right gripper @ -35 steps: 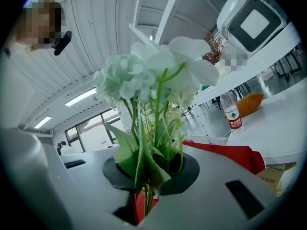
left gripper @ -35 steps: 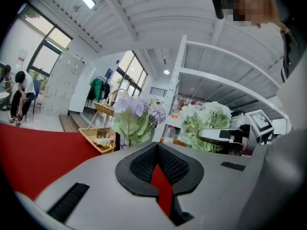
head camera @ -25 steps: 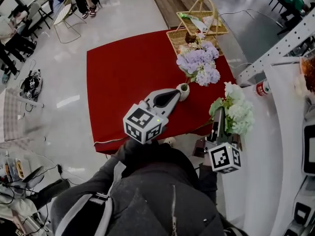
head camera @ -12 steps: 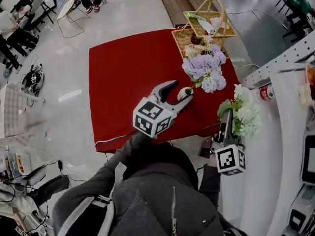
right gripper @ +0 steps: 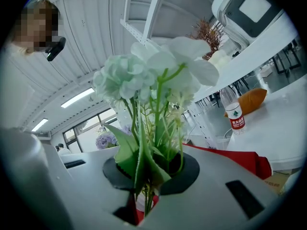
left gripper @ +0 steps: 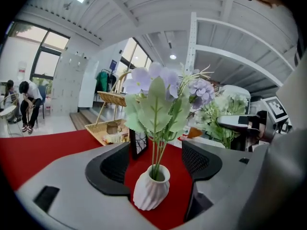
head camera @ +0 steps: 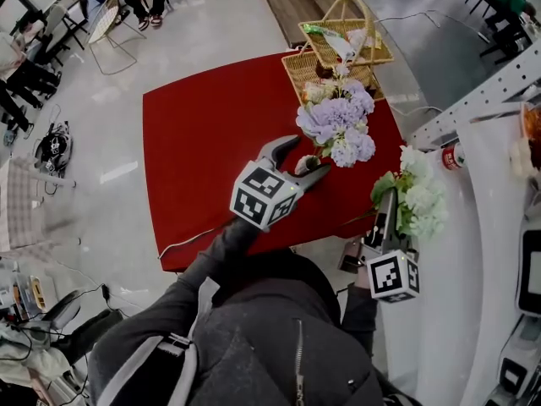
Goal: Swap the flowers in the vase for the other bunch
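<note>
Fingers of the left gripper (head camera: 308,156) are just opening wide around the untouched vase (left gripper: 151,193); the right gripper (right gripper: 152,171), at three o'clock, is gripping the white bunch (right gripper: 158,75).

Wicker baskets (head camera: 365,53) stand on the red table (head camera: 203,142); a bottle (head camera: 452,155) upright on the white counter (head camera: 473,227)

The only readable print is on the red label (right gripper: 236,121) of the plastic water bottle (right gripper: 233,110) standing on the white counter (right gripper: 273,131): white Chinese characters, 农夫山泉, under a small logo. The two marker cubes (head camera: 265,194) (head camera: 393,276) bear black-and-white square codes, without letters or numbers.
</note>
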